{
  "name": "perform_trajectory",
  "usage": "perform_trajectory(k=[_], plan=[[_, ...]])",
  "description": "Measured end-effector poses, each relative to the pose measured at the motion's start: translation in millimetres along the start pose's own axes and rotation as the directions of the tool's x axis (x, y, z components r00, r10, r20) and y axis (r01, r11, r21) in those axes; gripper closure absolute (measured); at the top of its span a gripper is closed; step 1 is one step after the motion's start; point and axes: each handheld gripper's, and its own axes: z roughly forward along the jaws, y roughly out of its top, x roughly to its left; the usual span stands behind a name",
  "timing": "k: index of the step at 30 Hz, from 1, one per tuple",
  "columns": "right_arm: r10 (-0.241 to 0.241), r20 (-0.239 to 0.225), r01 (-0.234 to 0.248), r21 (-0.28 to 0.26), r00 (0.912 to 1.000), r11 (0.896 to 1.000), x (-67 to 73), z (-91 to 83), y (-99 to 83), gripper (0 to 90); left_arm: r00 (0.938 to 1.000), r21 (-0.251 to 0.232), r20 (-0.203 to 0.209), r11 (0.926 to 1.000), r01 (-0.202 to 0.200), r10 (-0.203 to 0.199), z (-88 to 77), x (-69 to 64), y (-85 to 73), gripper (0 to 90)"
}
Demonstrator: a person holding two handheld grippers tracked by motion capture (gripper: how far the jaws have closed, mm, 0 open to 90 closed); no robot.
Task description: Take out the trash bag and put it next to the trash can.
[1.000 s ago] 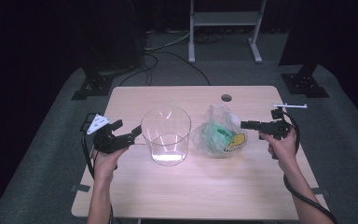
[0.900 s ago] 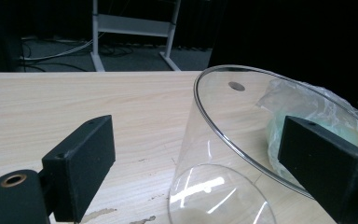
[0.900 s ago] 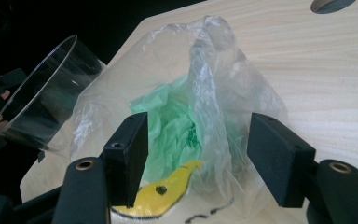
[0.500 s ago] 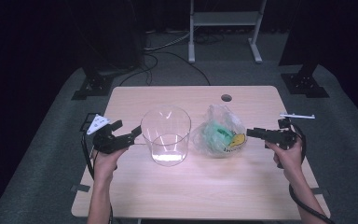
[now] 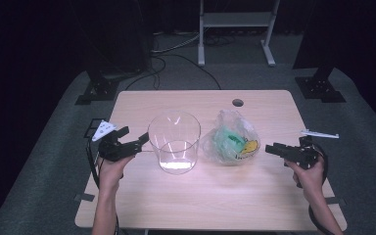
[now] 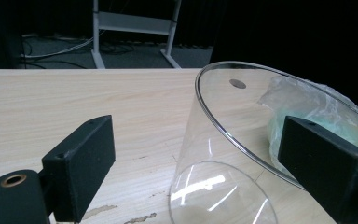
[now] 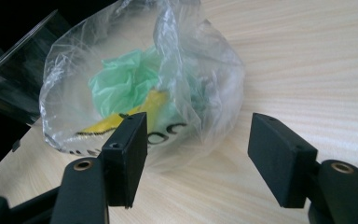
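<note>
While the clear plastic bag point(image 5: 231, 139) sits just right of the table's point(image 5: 274, 205) middle, its crumpled neck rises upward and leans a little to the far side, so its long axis runs roughly upright from a broad, rounded base. Just left of it stands the clear cylinder point(image 5: 174, 142), upright with its mouth up. The right gripper point(image 5: 270, 149) hovers near the bag's right side, jaws spread wide with nothing between them, pointing left at the bag. The left gripper point(image 5: 139, 142) sits at the cylinder's left wall, jaws also apart; whether they touch the wall I cannot tell. From the right gripper view, green crumpled material point(image 7: 121, 84) and a yellow piece point(image 7: 135, 112) show through the film. From the left gripper view, the cylinder's rim point(image 6: 233, 135) shows close up.
</note>
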Motion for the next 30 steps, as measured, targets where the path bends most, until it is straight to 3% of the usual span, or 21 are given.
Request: perform_trajectory(k=[9,13,30], plan=[[0.010,0.019,-0.010,-0.019,0.9998,1.000,-5.4,-5.6,-22.9,36.9,1.0000,0.003,-0.003,1.0000,0.004,-0.004,-1.0,1.2,-1.3,9.8],[0.017,0.035,-0.015,-0.055,0.9993,0.998,-6.7,-10.0,-33.7,36.5,1.0000,0.008,-0.002,1.0000,0.000,0.000,0.3,0.0,-2.1,9.8],[0.014,0.084,-0.006,-0.094,0.9963,0.996,-1.9,-15.7,-50.7,35.2,1.0000,0.007,0.000,0.9999,-0.010,0.010,-1.4,-1.8,-2.3,9.8]])
